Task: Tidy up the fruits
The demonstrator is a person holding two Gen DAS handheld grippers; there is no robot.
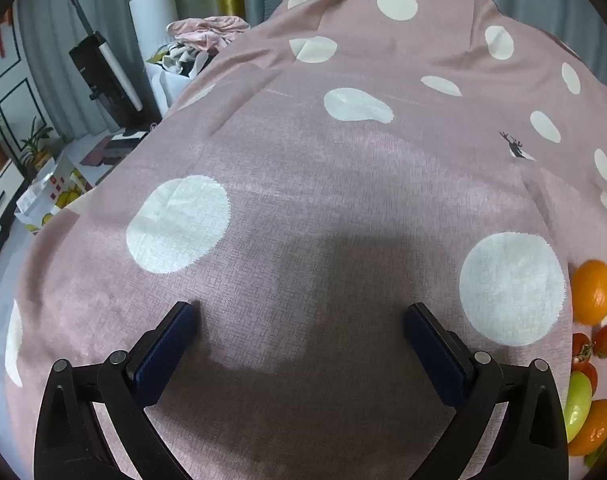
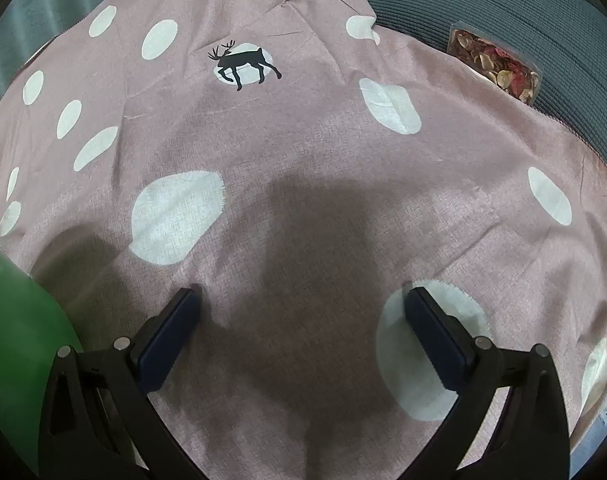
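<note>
In the left wrist view, fruits lie in a pile at the right edge: an orange (image 1: 593,292), small red tomatoes (image 1: 605,340), a green fruit (image 1: 577,404) and a second orange (image 1: 593,428). My left gripper (image 1: 301,312) hangs open over the pink dotted cloth (image 1: 303,160), well left of the fruit, with nothing between its fingers. In the right wrist view my right gripper (image 2: 303,300) is also open and empty above the same cloth (image 2: 303,140). A green container (image 2: 11,340) fills the lower left edge there, just left of the left finger.
A clear packet of dried petals (image 2: 495,64) lies on a dark cushion (image 2: 503,12) at the back right. Off the cloth's left edge are a vacuum cleaner (image 1: 99,64), a pile of clothes (image 1: 207,32), a fruit-printed bag (image 1: 51,196) and potted plants (image 1: 31,144).
</note>
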